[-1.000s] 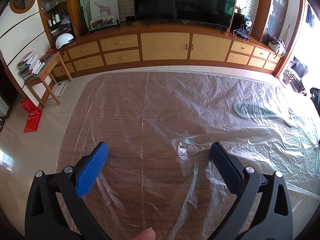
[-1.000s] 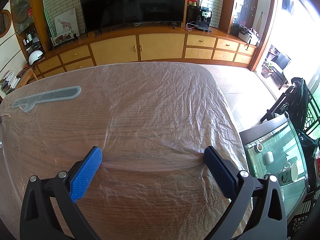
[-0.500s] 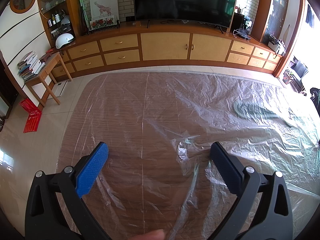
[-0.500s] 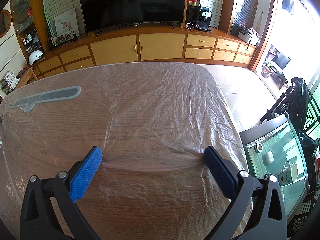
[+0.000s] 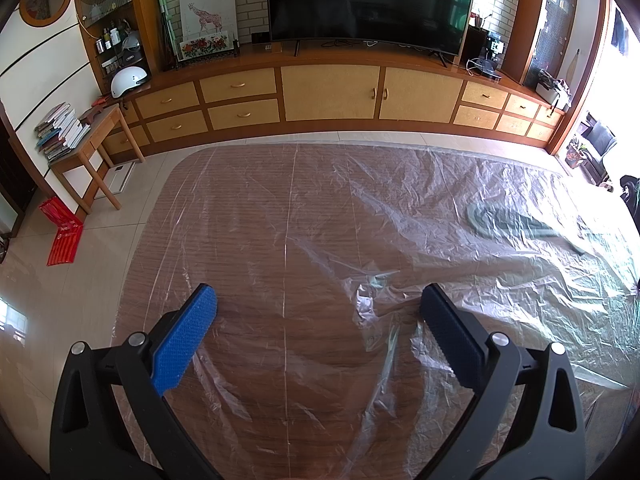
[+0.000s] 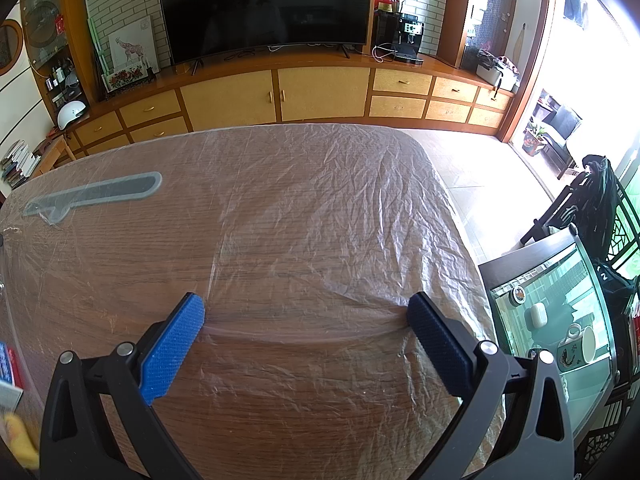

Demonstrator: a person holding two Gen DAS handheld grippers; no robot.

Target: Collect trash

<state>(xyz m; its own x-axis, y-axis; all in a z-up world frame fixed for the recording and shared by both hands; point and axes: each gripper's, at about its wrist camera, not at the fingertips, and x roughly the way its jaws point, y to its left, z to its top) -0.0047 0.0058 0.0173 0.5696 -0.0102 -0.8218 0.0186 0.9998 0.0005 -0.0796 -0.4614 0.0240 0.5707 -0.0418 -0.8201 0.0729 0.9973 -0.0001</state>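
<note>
- Left gripper (image 5: 318,304) spread wide, empty, above the wooden table (image 5: 248,240).
- Right gripper (image 6: 306,310) likewise spread, empty.
- Clear plastic sheet (image 6: 320,208) draped across the tabletop, crumpled between the left fingers.
- Beyond, grey flat piece (image 6: 96,194) under the film.
- Farthest, TV (image 5: 370,0).

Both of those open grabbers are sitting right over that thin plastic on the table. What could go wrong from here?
The plastic sheet is thin and already creased, so it might tear or slip out if the right gripper pinches only a fold. A long grey object seems to lie under the sheet; dragging the sheet could pull it along. The left gripper hangs over a bunched ridge that may snag.
</note>
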